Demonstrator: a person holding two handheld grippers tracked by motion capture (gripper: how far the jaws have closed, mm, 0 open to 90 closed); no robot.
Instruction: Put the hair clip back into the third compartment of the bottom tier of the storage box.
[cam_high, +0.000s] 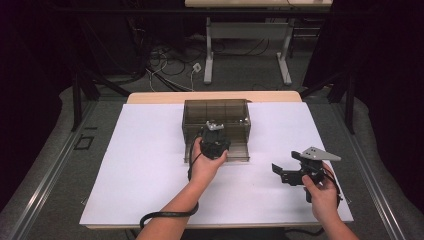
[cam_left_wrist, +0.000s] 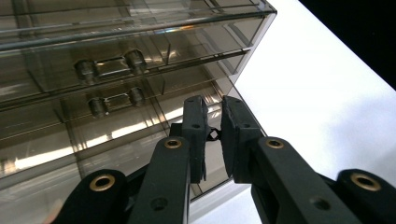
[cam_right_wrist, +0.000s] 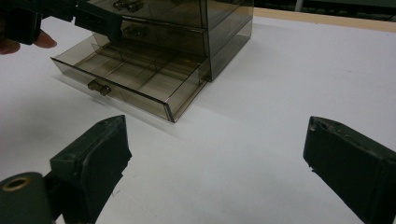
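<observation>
So there's a smoky see-through plastic drawer cabinet sitting at the upper middle of the high view, on a white sheet covering the table. Its bottom drawer is pulled out toward the person, with little dividers inside and nothing in it that I can make out.

The left gripper is hovering right over that open drawer, nose pointing down into it. In its own view the jaws are nearly closed, just a thin gap, and there's a tiny dark thing between them. Might be a small part it's pinching to drop into a compartment, but honestly it's too small to tell.

The right gripper is parked at the lower right of the high view, jaws wide apart, gripping nothing. My guess is it's just waiting out of the way.
</observation>
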